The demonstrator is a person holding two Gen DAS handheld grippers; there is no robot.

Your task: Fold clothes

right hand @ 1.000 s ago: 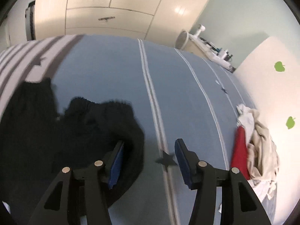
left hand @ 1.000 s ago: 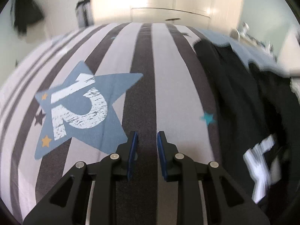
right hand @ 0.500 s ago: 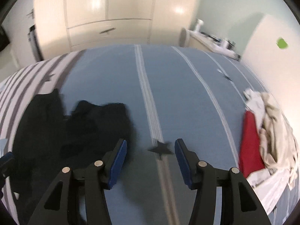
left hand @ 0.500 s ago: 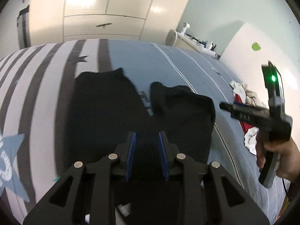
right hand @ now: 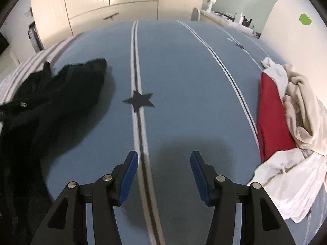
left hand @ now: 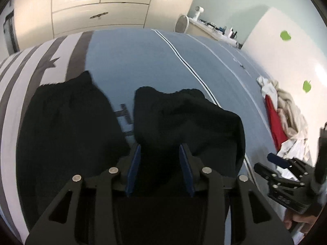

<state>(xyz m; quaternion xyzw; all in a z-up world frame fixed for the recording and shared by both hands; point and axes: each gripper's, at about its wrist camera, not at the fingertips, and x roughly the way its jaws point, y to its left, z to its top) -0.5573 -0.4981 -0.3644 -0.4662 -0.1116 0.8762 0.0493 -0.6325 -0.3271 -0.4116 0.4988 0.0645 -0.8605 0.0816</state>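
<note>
A black garment (left hand: pixel 184 118) lies crumpled in two lobes on the blue bedspread (left hand: pixel 143 61). My left gripper (left hand: pixel 160 149) hovers over its near part. Its jaws are opening; black cloth shows through the gap, and the pads do not press on it. In the right wrist view the same garment (right hand: pixel 67 94) lies at the left. My right gripper (right hand: pixel 164 157) stands open over bare bedspread (right hand: pixel 184 71), beside a white double stripe, with nothing between its fingers. The left wrist view also shows the right gripper (left hand: pixel 269 164) low at the right, held in a hand.
A pile of red, cream and white clothes (right hand: pixel 286 112) lies along the bed's right side against a white wall. A black star (right hand: pixel 139 101) is printed on the bedspread. Grey and white stripes (left hand: pixel 30 65) cover the bed's left part. Cream wardrobes (left hand: pixel 98 10) stand beyond.
The left gripper has swung from the striped, star-printed area to the black garment, and its jaws have widened. The right gripper has moved right, away from the garment and toward the clothes pile.
</note>
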